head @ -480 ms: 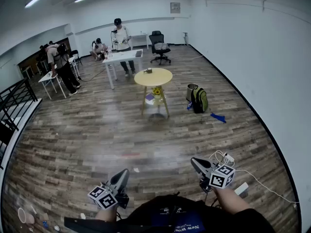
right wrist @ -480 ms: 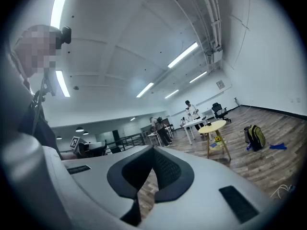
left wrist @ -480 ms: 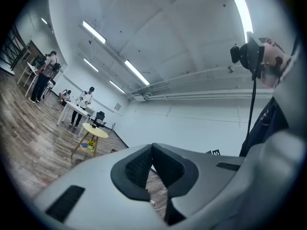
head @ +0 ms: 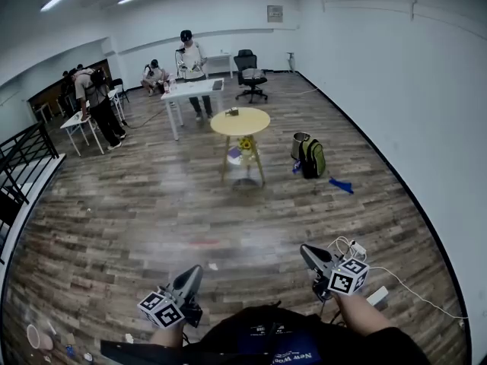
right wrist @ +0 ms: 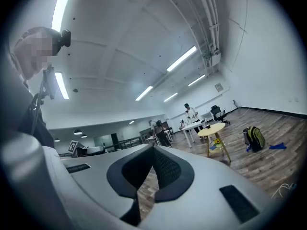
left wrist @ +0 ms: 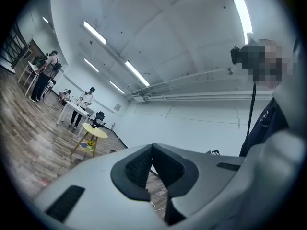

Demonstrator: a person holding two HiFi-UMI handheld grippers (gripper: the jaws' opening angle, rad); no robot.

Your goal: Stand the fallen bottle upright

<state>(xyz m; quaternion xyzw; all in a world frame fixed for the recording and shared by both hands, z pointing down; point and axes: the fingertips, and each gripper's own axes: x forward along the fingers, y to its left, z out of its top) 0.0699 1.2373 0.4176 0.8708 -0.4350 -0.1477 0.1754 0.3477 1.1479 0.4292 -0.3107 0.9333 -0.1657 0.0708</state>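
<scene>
Bottle, fallen: not identifiable in any view. Far across the grey-brown wooden plank floor stood a round yellow wooden table; whether the small dark object on it was the bottle could not be told. Compared with half a second before, nothing had shifted. The left gripper and right gripper hung over the floor's nearest edge, well apart from the table, each with jaws closed tip to tip on nothing. Judged stage: approach not begun.

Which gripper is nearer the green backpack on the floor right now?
Right. The right gripper sits almost straight below the green backpack in the head view, well short of it; the left gripper is further off, down and to its left.
</scene>
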